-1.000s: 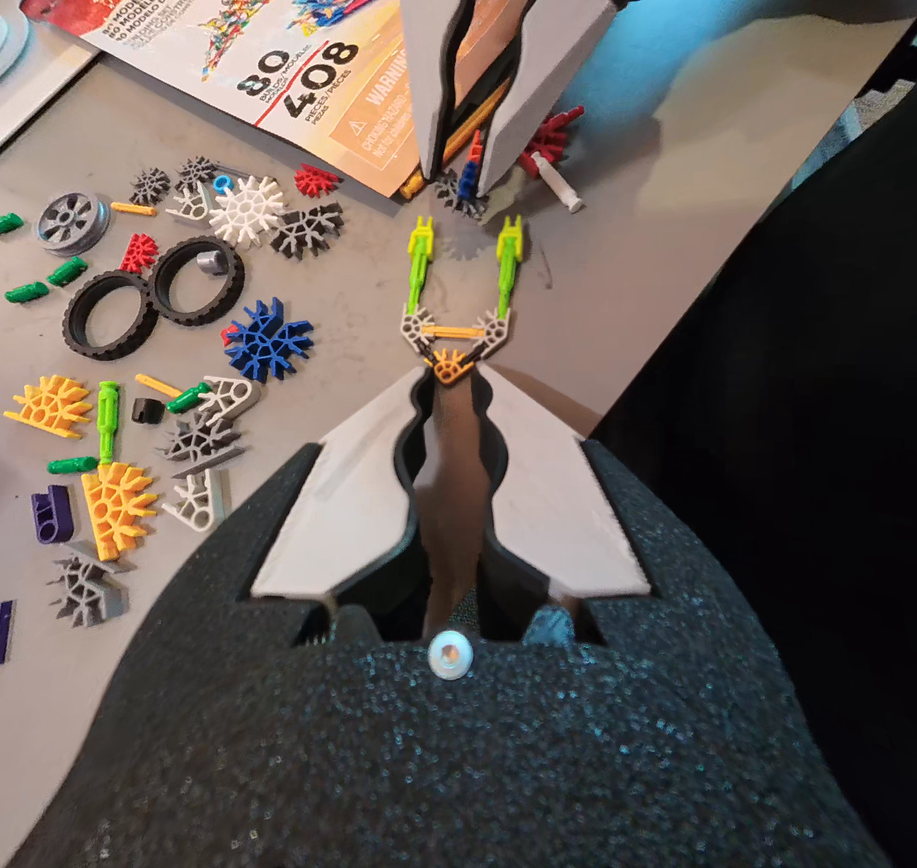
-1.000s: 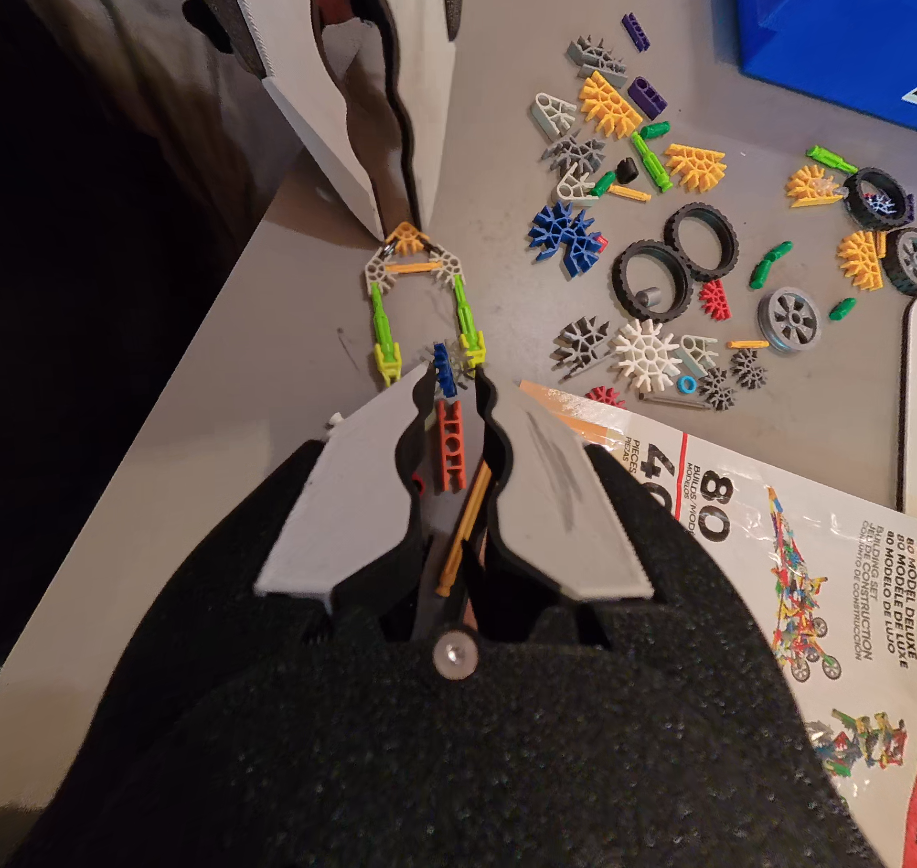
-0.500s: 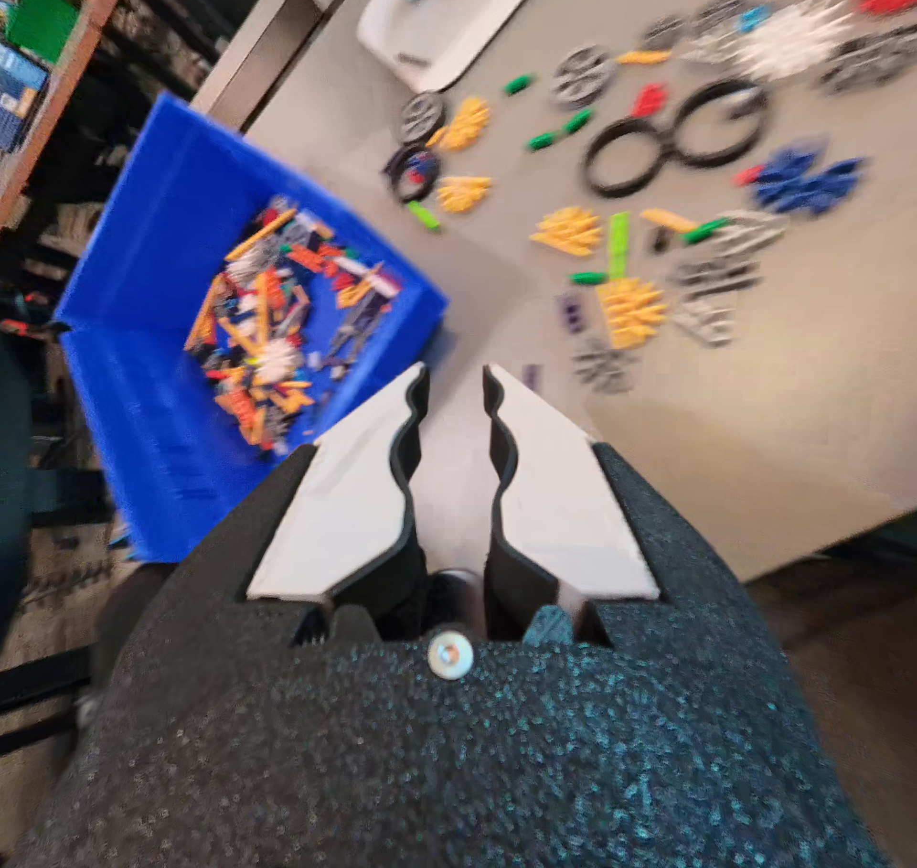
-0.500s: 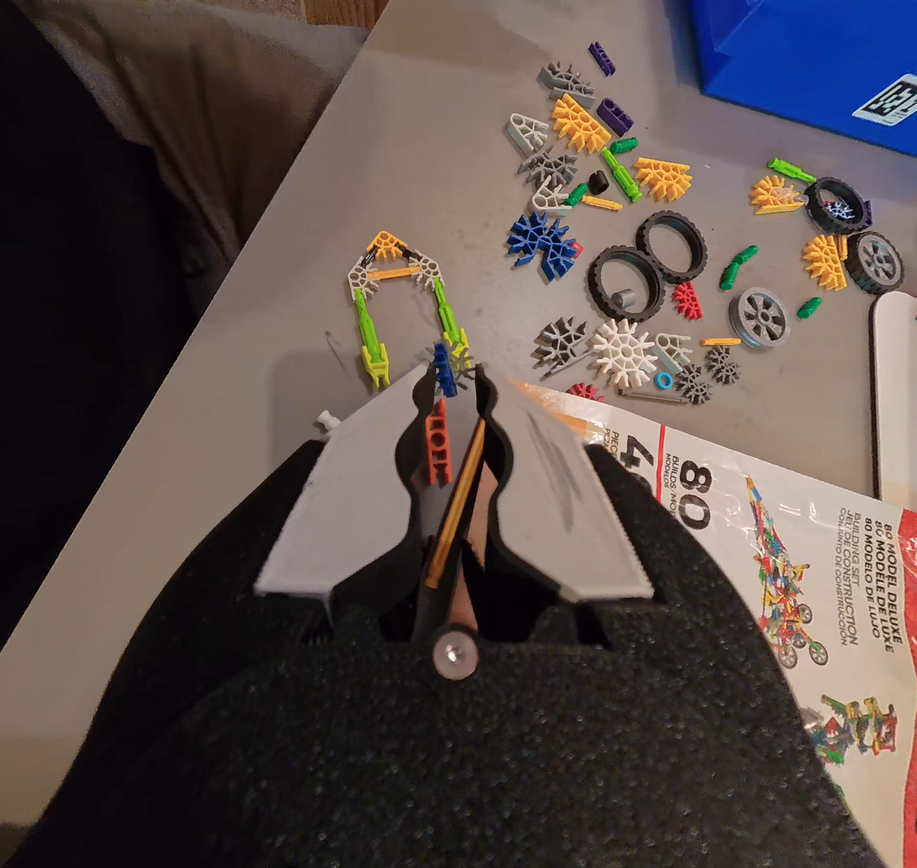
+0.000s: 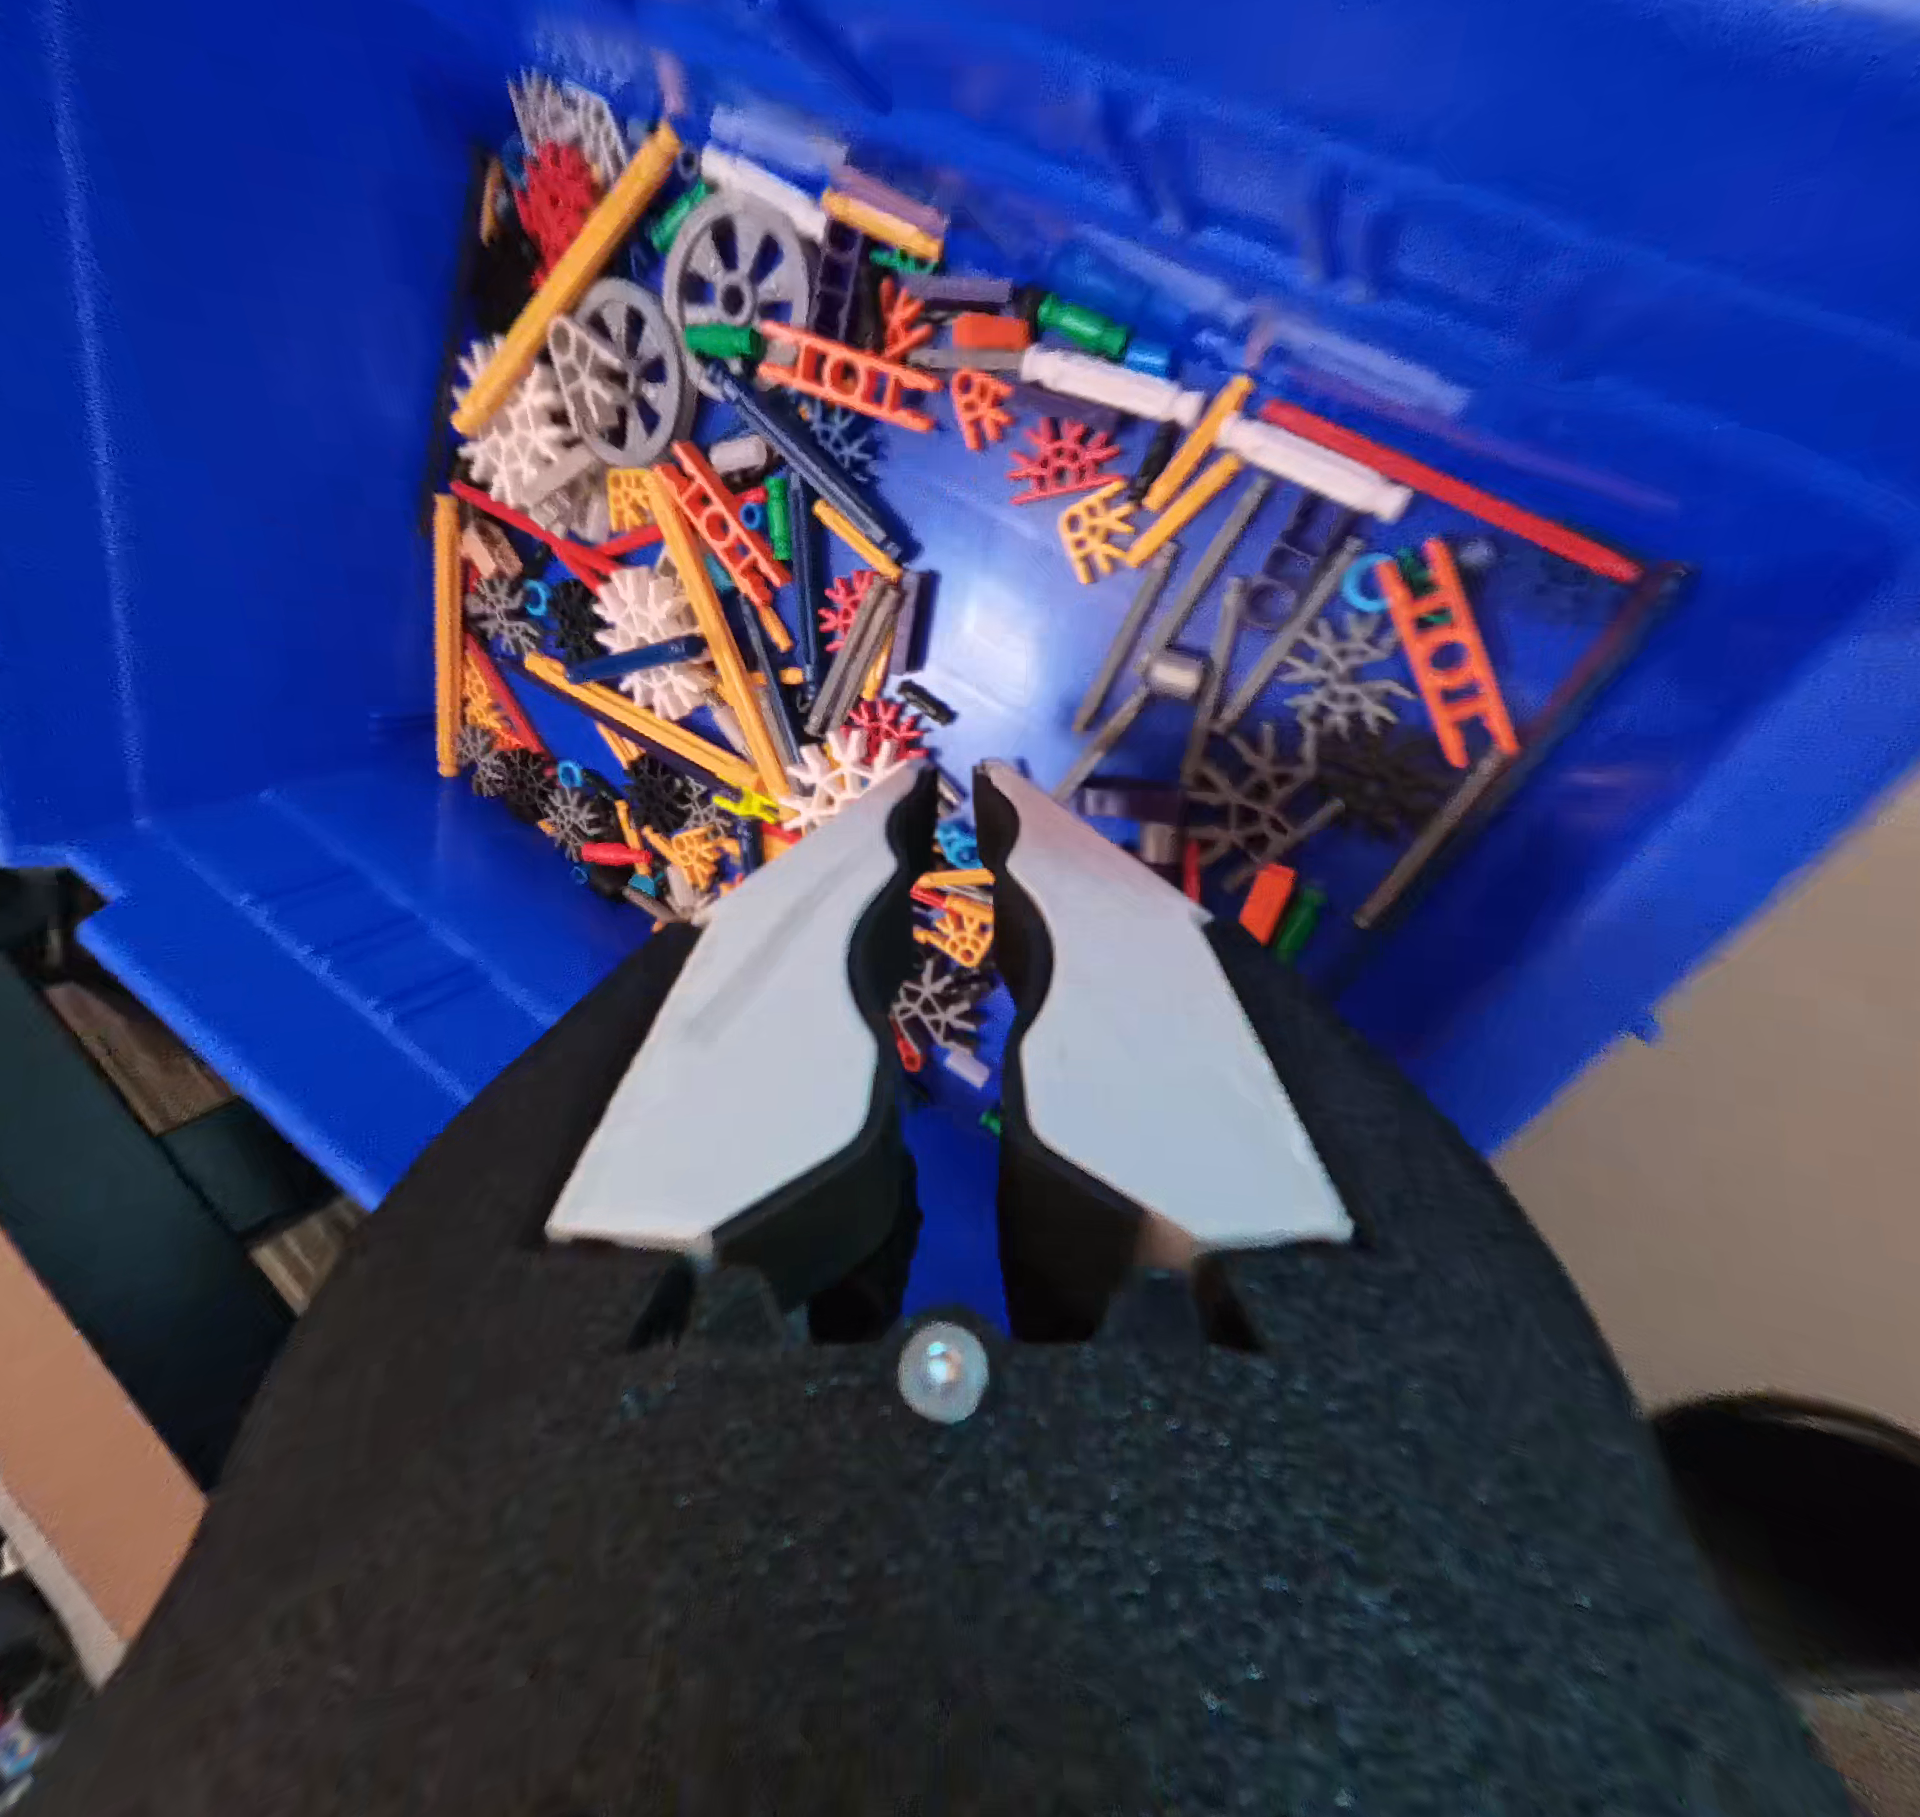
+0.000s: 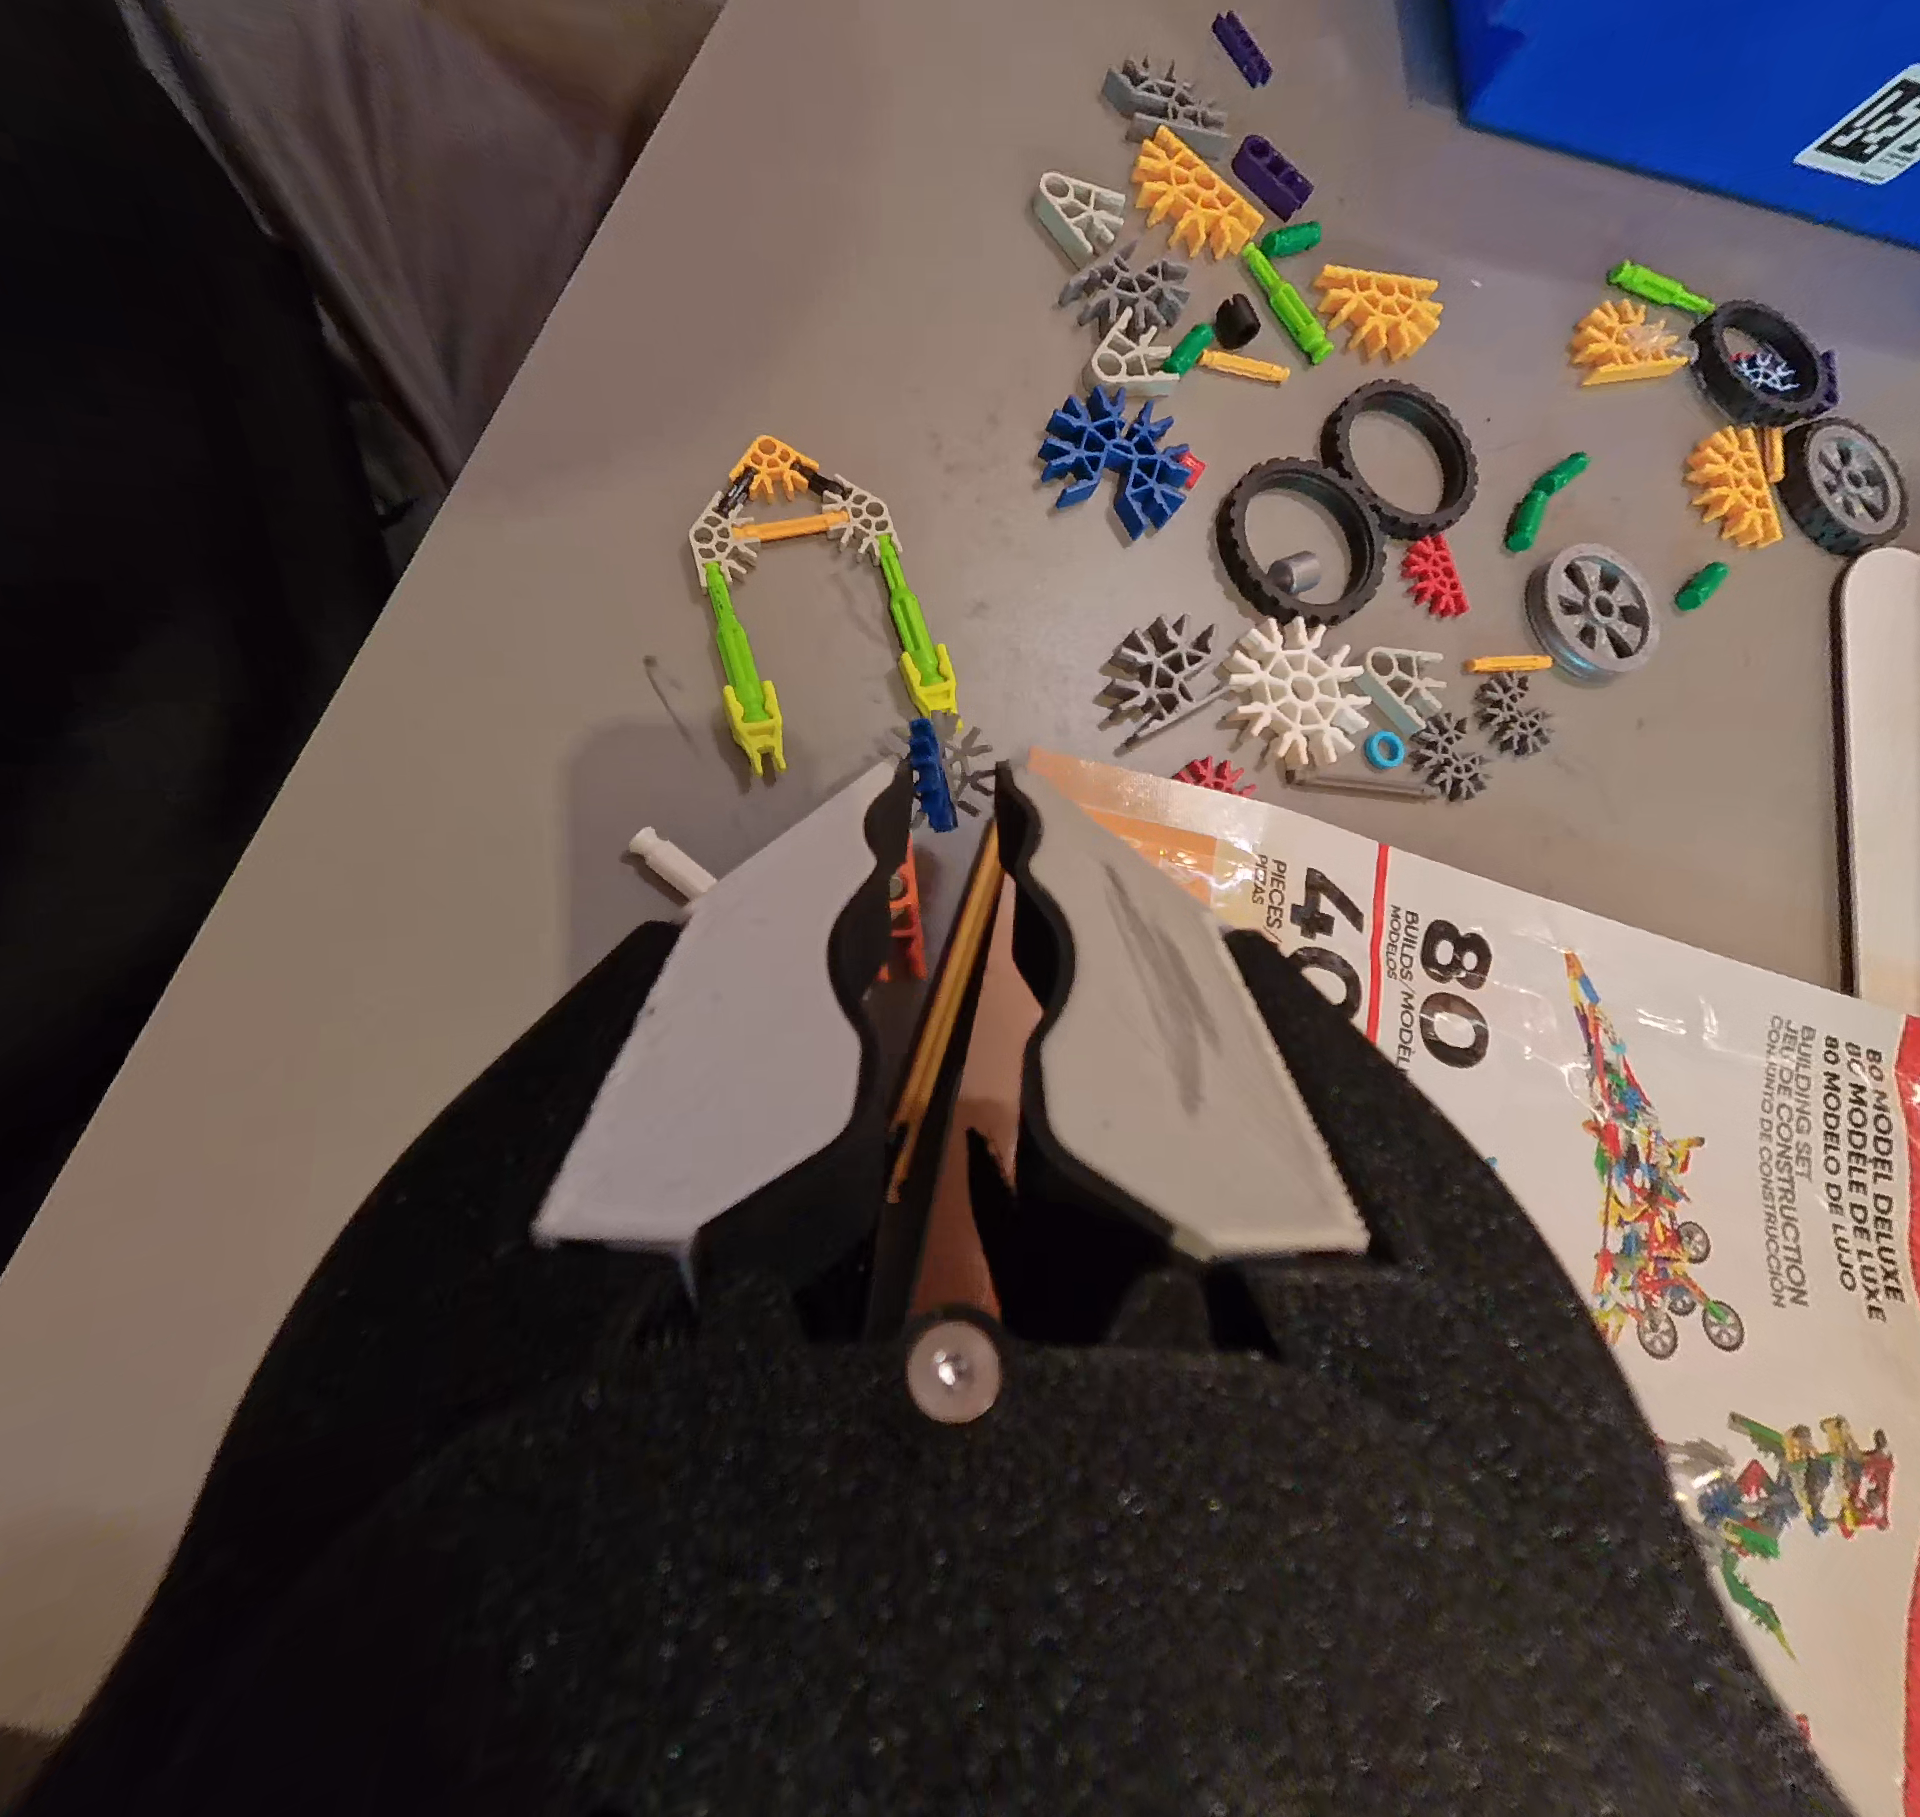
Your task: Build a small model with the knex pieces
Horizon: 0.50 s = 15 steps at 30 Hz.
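Hovering over the blue bin [image 5: 260, 541], the left gripper [image 5: 956, 780] has its jaws parted by a narrow gap and grips nothing. Ahead of the jaws lies a jumble of construction-toy pieces: grey spoked wheels [image 5: 727, 287], orange ladder pieces [image 5: 1449, 650], yellow rods [image 5: 566, 276], and a white snowflake connector [image 5: 847, 775] just beside the left jaw tip.

Right gripper [image 6: 945, 780]: jaws nearly closed on a bundle with a yellow rod [image 6: 951, 978] and an orange piece [image 6: 904, 920] between them; a blue connector [image 6: 932, 765] protrudes at the tips. Just ahead on the grey tabletop [image 6: 436, 832] lies a small assembly [image 6: 805, 572] with green legs. Right of the jaws: instruction booklet [image 6: 1558, 1092], black tyres [image 6: 1351, 510], loose connectors.
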Each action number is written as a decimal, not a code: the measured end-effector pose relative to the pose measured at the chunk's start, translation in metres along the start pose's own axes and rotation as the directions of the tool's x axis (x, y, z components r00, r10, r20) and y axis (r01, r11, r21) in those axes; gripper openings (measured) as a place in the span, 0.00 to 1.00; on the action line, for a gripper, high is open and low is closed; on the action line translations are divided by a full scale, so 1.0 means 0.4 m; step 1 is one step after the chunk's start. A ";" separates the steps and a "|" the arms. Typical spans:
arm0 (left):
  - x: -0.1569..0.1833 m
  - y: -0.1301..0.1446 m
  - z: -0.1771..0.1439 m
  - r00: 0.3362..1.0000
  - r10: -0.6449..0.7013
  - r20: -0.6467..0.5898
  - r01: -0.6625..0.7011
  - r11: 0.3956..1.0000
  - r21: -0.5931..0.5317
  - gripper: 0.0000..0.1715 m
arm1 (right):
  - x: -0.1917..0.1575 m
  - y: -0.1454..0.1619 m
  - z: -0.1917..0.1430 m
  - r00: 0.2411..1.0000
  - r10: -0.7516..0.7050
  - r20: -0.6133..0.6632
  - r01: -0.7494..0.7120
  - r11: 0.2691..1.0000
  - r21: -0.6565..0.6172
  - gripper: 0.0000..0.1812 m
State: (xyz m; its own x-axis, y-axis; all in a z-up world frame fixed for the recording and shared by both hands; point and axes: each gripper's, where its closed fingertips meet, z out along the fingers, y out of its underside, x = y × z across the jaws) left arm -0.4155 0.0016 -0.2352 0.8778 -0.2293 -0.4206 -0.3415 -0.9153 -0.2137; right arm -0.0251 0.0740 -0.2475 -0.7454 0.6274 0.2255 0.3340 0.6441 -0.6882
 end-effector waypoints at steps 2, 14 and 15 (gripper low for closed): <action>0.010 0.000 0.034 0.995 -0.062 -0.073 0.059 0.998 -0.036 0.03 | -0.001 0.004 0.003 1.000 0.004 0.005 -0.004 1.000 -0.004 0.08; 0.006 0.002 0.090 0.948 -0.258 -0.188 0.239 0.964 -0.121 0.02 | 0.003 0.003 -0.004 1.000 0.008 -0.001 -0.008 1.000 0.003 0.08; 0.004 -0.002 0.092 0.941 -0.278 -0.195 0.258 0.959 -0.120 0.02 | 0.003 0.003 -0.005 1.000 0.009 -0.001 -0.009 1.000 0.005 0.08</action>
State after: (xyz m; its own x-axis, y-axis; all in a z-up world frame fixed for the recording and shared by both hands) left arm -0.4262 0.0141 -0.2682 0.9860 -0.0260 -0.1645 -0.0603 -0.9764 -0.2073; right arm -0.0247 0.0764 -0.2466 -0.7418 0.6337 0.2195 0.3380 0.6359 -0.6938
